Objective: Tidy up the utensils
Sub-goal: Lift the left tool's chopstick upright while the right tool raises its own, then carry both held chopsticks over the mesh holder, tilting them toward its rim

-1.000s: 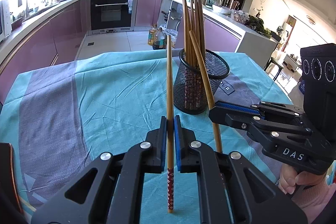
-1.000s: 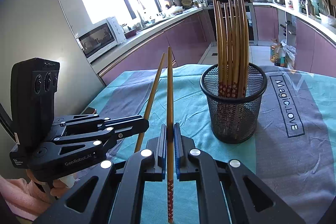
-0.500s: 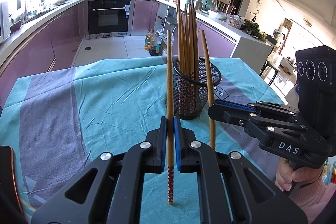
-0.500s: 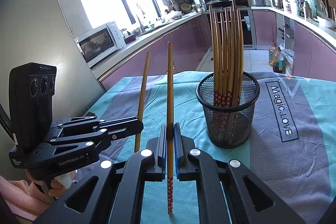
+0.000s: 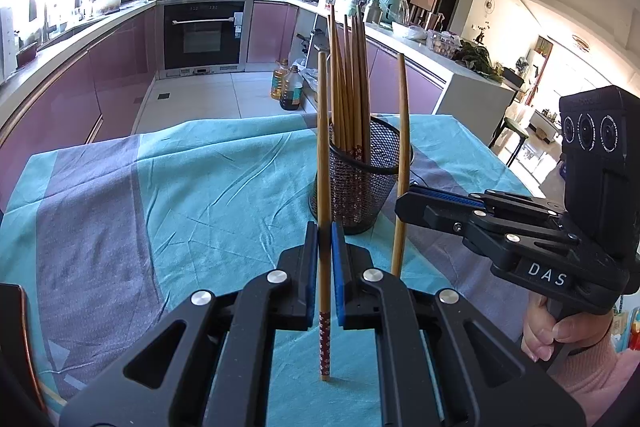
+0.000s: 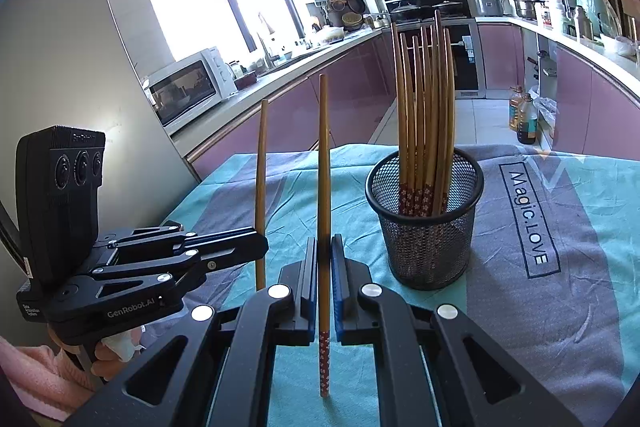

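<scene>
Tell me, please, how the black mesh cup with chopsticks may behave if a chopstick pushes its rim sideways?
The mesh cup looks light, so it would probably slide on the tablecloth. The tall chopsticks inside rise well above its rim, so it may tip. Its wire wall seems stiff enough not to dent.

Smooth wooden chopsticks (image 5: 348, 87), black wire-mesh holder (image 6: 428, 247), creased matt cloth (image 5: 180, 195).

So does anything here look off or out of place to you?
Nothing spilled or broken. The only loose pieces are two chopsticks, one upright in the left gripper and one in the right gripper, jaws shut on them, both still outside the mesh cup where the rest stand. The cloth is slightly wrinkled.
</scene>
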